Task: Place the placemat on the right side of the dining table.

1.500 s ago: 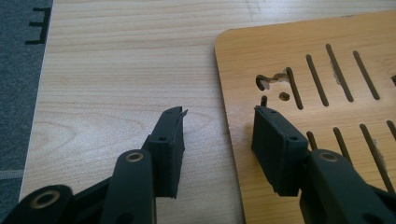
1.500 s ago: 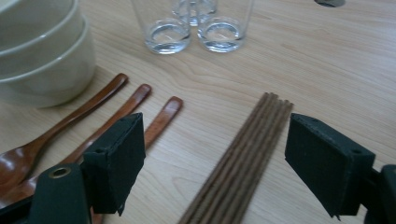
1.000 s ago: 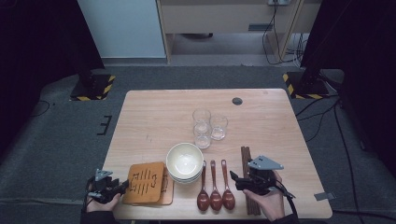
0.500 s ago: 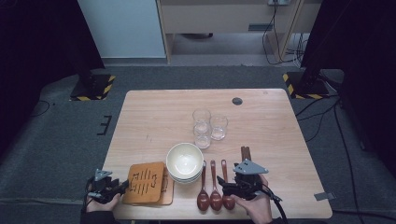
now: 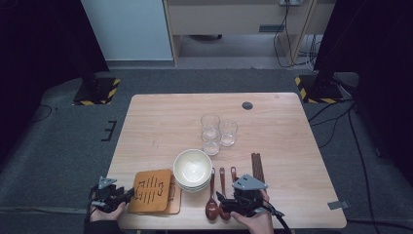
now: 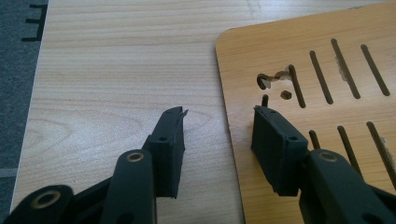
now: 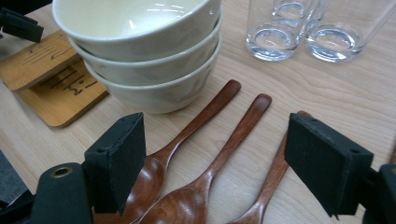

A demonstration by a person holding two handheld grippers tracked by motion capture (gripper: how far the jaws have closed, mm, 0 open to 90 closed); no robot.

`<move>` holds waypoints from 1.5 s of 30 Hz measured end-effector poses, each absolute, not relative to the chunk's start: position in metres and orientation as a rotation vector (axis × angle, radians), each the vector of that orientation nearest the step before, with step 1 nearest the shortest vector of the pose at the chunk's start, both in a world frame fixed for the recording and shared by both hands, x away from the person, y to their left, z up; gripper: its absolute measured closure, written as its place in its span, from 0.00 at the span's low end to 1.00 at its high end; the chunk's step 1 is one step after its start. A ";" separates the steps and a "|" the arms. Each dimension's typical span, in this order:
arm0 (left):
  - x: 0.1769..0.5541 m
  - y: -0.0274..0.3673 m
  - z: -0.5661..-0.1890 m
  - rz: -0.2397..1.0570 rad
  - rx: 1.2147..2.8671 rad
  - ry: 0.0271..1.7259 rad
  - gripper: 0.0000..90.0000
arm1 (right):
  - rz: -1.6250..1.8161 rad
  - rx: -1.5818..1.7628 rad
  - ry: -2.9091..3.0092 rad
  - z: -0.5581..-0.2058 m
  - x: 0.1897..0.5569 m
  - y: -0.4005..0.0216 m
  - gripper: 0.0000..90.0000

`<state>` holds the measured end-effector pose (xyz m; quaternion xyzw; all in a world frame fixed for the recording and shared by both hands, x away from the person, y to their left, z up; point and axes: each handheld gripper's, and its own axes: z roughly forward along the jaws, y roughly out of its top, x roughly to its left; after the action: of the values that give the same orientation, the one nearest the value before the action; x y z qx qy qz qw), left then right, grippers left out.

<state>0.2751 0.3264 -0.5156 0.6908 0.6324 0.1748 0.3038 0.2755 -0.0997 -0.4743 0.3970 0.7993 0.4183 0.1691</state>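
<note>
A: I see the slotted wooden trivets at the near-left table edge, my left gripper part-open astride the top one's edge, gripping nothing.

B: My right gripper gapes empty over three brown wooden spoons. I'd centre on one handle.

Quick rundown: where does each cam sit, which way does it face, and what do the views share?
High view: above the person's side, facing forward and down on the table; both hands, left claw, right claw.
Left gripper view: rides the left claw, open, straddling the slotted wooden board's edge.
Right gripper view: rides the right claw, open over three wooden spoons.
Shared: stacked bowls, glasses, board.
</note>
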 end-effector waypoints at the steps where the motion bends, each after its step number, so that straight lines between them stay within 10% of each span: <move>1: 0.275 0.326 -0.516 0.463 1.830 1.676 0.59 | 1.189 1.128 2.272 -0.474 0.276 -0.100 0.23; 45: 0.275 0.327 -0.516 0.460 1.825 1.676 0.59 | 1.247 1.020 2.443 -0.493 0.246 -0.033 0.30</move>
<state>0.2750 0.3269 -0.5159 0.6895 0.6332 0.1737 0.3056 0.2457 -0.0329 -0.4930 0.3466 0.8300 0.4237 0.1075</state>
